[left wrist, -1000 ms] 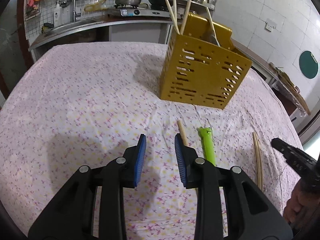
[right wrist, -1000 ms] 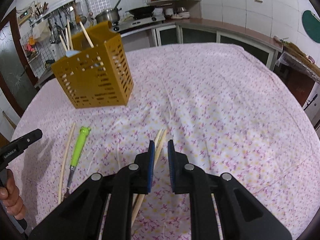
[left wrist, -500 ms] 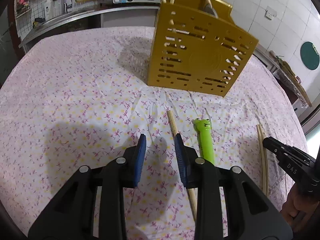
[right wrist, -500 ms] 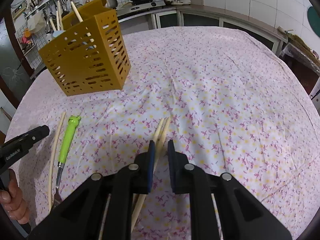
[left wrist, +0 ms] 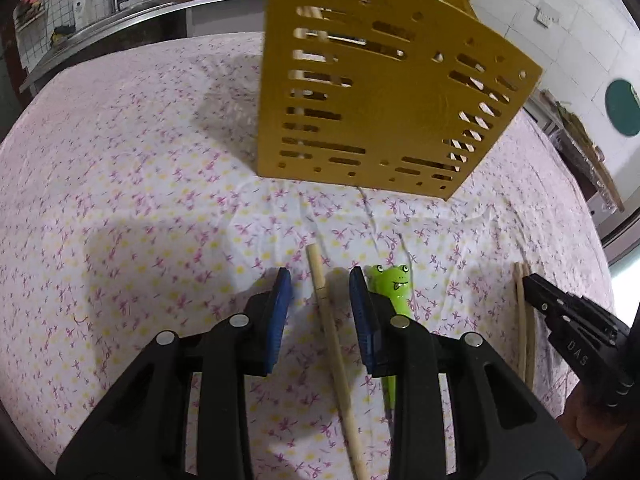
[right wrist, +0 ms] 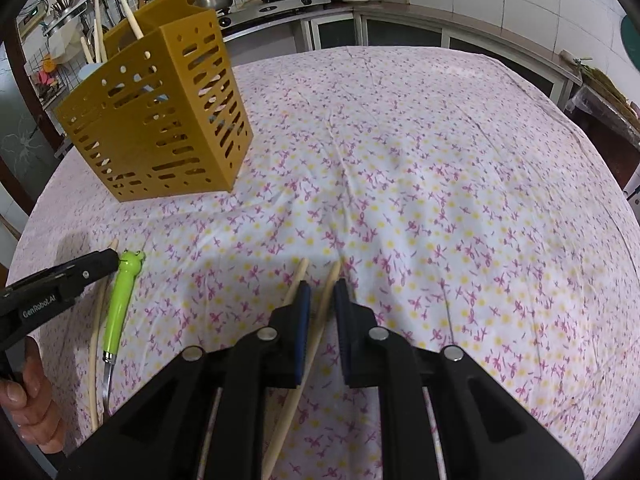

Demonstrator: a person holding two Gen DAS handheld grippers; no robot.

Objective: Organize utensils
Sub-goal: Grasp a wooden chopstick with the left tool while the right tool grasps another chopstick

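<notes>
Right now both grippers hang low over a table w/ a floral cloth (right wrist: 440, 168), each lined up on a wooden chopstick lying flat.

Left gripper (left wrist: 320, 286): jaws apart, blue pads either side of a single chopstick (left wrist: 332, 340) that runs between them lengthwise. Pads don't touch it; gap shows on both sides, wider on the left. Just right of the right-hand pad lies a green frog-handled knife (left wrist: 390, 284), frog face pointing toward the holder, its body partly hidden behind the finger. In the right wrist view the same knife (right wrist: 120, 304) shows its short metal blade at the near end, w/ the long chopstick beside it, curving past the blade.

Right gripper (right wrist: 320, 292): jaws narrowly apart, not clamped. Two chopsticks (right wrist: 330, 284) lie side by side here; one passes through the gap between the pads, the other sits just left of the left-hand pad, outside it. Can't tell if the pads brush the inner stick.

Yellow slotted utensil holder (left wrist: 380, 92) stands upright on the cloth beyond the loose items, well apart from both grippers. It already has chopsticks in it, plus something pale blue seen thru the slots, can't tell what.

Behind: kitchen counter w/ stove, pot, pan.
</notes>
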